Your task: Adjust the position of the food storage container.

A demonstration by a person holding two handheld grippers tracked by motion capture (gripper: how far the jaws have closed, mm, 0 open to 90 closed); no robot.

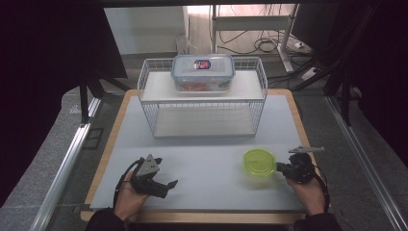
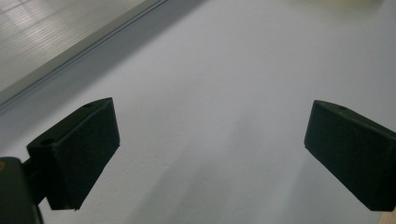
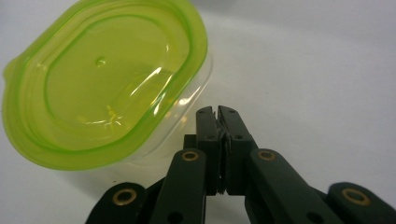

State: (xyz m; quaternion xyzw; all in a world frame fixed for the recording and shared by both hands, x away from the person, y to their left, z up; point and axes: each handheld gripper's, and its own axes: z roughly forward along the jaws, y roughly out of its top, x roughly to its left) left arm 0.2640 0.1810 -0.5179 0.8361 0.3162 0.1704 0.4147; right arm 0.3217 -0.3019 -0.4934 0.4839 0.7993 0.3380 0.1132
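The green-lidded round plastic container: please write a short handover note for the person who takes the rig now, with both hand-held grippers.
Right hand-held gripper: jaws shut, empty, its tip right beside the clear wall of the round plastic container with the translucent green lid; contact cannot be told.
Left hand-held gripper: open, empty, over bare white table.
The container stands lid on at the front right of the table. A clear rectangular box with a blue-rimmed lid sits on top of the white wire rack.
Done: nothing lifted yet. Left: probably grasping and moving the container.

container (image 1: 260, 162) | clear oval tub, green lid on | upright, table's near-right
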